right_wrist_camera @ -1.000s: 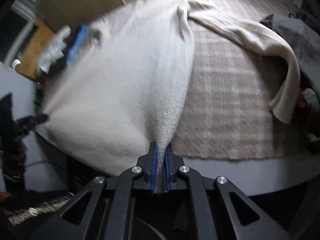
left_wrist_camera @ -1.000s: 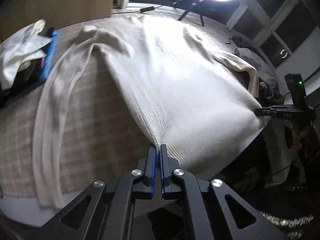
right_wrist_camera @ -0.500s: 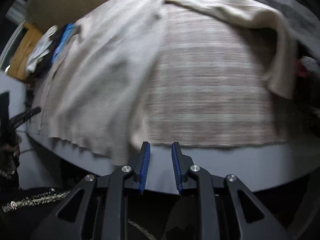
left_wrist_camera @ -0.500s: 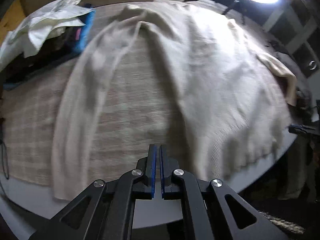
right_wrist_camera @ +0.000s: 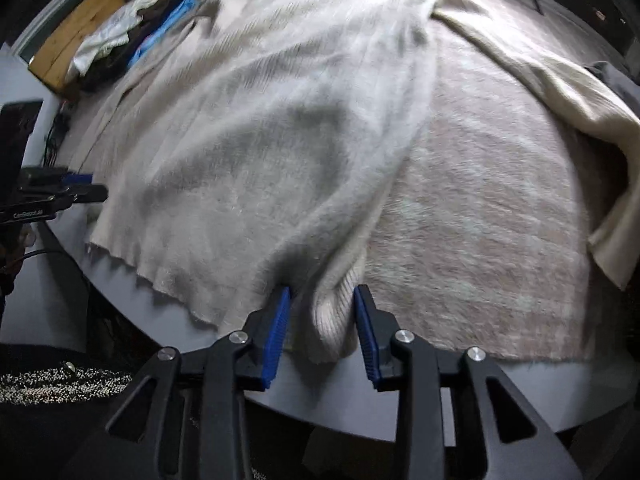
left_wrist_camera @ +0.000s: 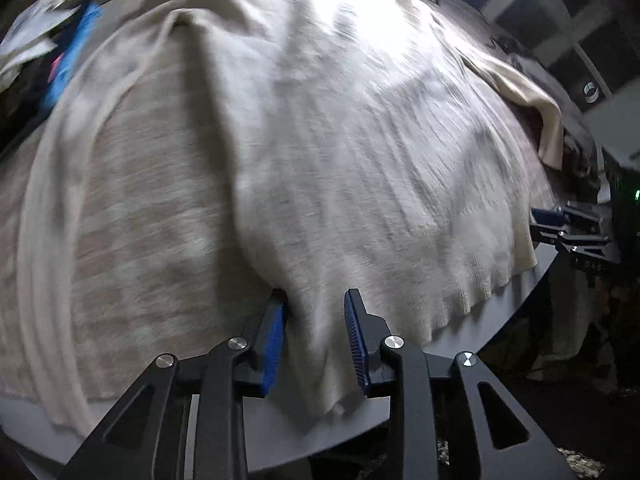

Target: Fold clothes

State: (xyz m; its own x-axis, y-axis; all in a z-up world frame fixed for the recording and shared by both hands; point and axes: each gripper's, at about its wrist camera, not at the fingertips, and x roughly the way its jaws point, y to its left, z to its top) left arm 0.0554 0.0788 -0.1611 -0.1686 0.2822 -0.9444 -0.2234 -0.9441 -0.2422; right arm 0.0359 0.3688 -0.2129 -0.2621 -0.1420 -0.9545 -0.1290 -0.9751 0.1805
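Plaid-covered table [right_wrist_camera: 500, 208]: cream knit sweater [right_wrist_camera: 260, 152] spread flat, rumpled.

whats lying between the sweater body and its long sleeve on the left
Nothing but bare checked cover; the sweater body and sleeve lie apart there, seen in the left wrist view.

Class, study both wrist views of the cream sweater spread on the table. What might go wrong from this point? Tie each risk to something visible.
1. The sweater hem lies bunched between the open left gripper and right gripper; closing may catch only one layer.
2. The hem overhangs the table edge, so it might slip down.
3. One sleeve trails off the side and could drag during folding.
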